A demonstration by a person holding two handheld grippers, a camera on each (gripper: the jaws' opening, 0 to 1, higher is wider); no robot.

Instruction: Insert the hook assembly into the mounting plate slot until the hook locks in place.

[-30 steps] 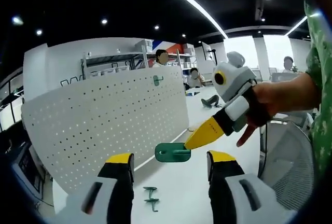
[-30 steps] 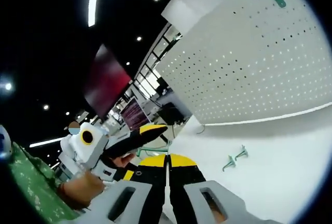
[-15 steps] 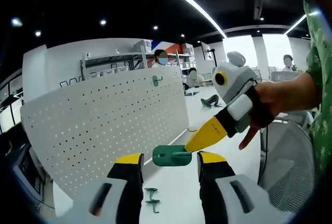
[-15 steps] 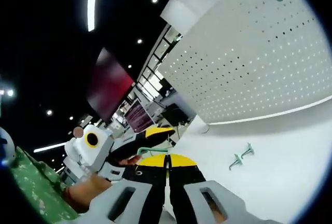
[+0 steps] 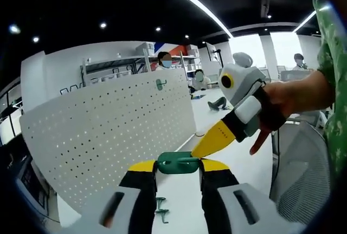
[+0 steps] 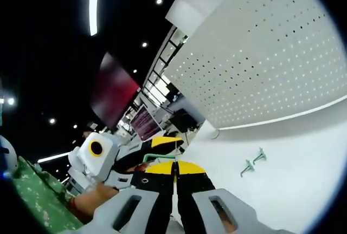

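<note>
While held aloft, green hook (image 5: 176, 164) between both grippers' jaws

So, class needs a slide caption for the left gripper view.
Both grippers, left and right, pinch a green hook before the white pegboard.

pegboard (image 6: 260, 66): running off the right gripper view's right edge
green hook (image 5: 176, 163): its ends sitting hidden behind the jaws
spare hooks (image 5: 159, 211): lying too small to make out
</note>
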